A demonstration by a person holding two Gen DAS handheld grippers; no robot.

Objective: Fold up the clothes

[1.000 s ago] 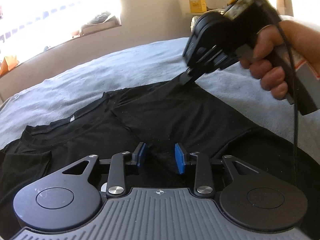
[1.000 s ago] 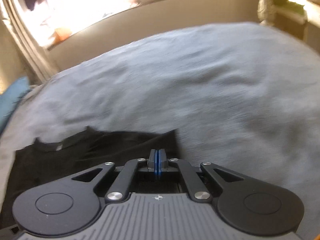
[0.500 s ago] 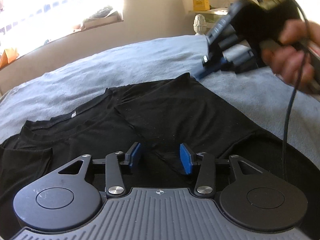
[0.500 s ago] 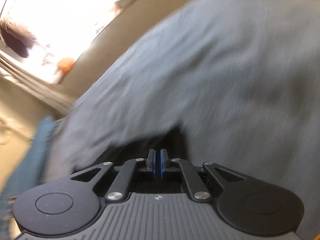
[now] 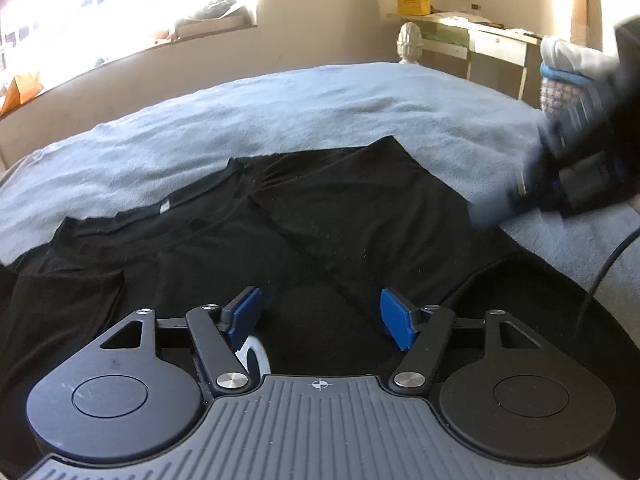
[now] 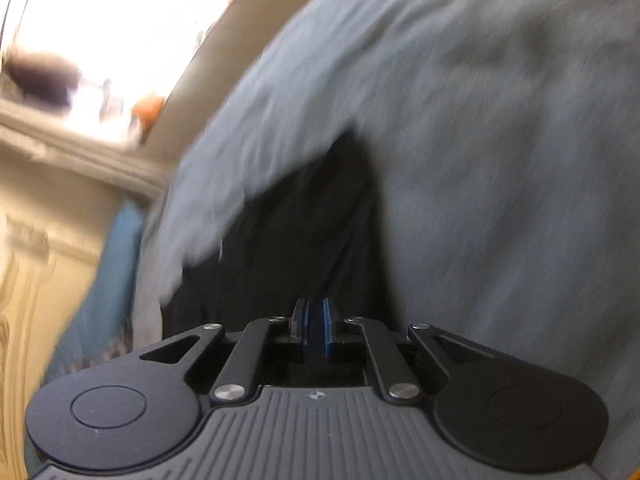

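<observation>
Your left claw (image 5: pixel 320 318) is opening, its blue pads standing apart over the black T-shirt (image 5: pixel 224 248) with no cloth pinched between them. Your right claw (image 6: pixel 315 326) is closed, pads together, and I see nothing gripped in it; in the left view it is a blur off the shirt's right edge, over the grey blanket (image 5: pixel 280 120). The shirt lies flat on the bed, just ahead of the left claw, with its right side folded in over the body. The risk I see is that this loose flap slides back or creases if a claw drags across it, since nothing pins it down. A blind closing of the left claw could also pinch blanket along with the cloth. The collar (image 5: pixel 168 210) points up and left towards the window sill (image 5: pixel 212 26); the shirt's long axis seems to run from there back towards you, under the left claw.
</observation>
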